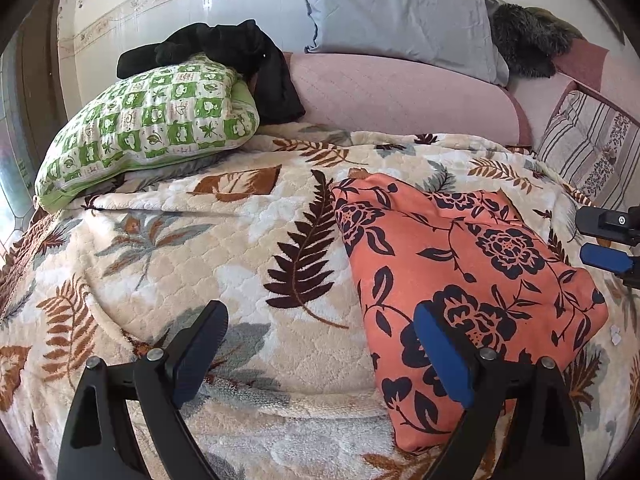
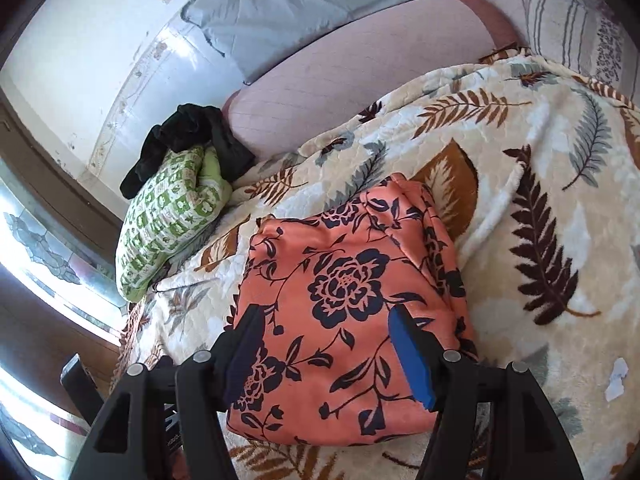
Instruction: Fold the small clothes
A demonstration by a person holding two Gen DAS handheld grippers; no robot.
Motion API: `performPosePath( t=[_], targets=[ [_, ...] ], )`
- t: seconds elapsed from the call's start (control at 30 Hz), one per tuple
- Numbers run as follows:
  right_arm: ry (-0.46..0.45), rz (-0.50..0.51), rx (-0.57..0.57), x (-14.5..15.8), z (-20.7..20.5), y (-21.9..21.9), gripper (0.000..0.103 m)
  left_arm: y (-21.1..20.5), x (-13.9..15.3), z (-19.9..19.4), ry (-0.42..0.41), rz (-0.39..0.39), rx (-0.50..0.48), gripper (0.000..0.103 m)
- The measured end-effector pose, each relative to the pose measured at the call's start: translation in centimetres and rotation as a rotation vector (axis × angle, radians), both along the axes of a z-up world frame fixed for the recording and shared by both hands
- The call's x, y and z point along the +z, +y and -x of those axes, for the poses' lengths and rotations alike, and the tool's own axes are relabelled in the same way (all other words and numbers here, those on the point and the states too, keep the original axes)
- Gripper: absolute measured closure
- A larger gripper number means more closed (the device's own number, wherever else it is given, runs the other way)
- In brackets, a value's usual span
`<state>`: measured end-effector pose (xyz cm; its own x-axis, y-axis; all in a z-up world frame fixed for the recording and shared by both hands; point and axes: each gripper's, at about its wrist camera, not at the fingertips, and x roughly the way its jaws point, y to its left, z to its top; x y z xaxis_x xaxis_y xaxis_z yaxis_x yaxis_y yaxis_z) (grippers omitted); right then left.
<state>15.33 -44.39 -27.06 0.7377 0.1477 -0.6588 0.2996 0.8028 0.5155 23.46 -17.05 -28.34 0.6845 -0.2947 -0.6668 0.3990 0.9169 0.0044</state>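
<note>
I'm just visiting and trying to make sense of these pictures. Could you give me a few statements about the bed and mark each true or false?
1. The orange cloth lies folded on the blanket. True.
2. The left gripper clamps the orange cloth. False: its jaws are open, holding nothing.
3. A black garment lies on the green pillow. True.
4. The right gripper is shut. False: its jaws stand apart over the cloth.
5. The grey pillow lies on the blanket. False: it leans against the wall behind.
</note>
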Motion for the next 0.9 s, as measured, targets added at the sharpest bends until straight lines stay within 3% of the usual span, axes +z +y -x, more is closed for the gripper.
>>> performPosePath(
  t=[0.2, 0.27, 0.4, 0.57, 0.67, 0.73, 0.9],
  targets=[
    [0.021, 0.097, 0.061, -0.1, -1.3, 2.3, 0.035, 0.4, -0.3, -1.0, 0.025, 0.024, 0.025, 0.009],
    [0.078, 0.121, 0.079, -1.0, -1.8, 2.6, 0.036, 0.3, -0.4, -1.2, 0.025, 0.018, 0.028, 0.009],
    [0.279, 0.11, 0.091, -5.0, -2.8, 1.7, 0.056, 0.1, -1.0, -1.3, 0.03, -0.019, 0.034, 0.009],
    [0.186, 0.025, 0.071, -3.7, -1.5, 0.1, 0.056, -0.3, -0.9, -0.9, 0.012, -0.029, 0.023, 0.009],
    [0.105, 0.034, 0.02, -2.1, -0.6, -0.6, 0.049, -0.4, -0.7, -0.7, 0.004, -0.024, 0.021, 0.009],
    [0.061, 0.04, -0.007, -1.3, -0.1, -1.1, 0.036, -0.3, -0.6, -0.7, 0.005, -0.02, 0.024, 0.009],
    [0.027, 0.05, -0.054, -0.6, 0.3, -1.8, 0.035, -0.2, -0.6, -0.8, 0.016, -0.011, 0.035, 0.009]
  ],
)
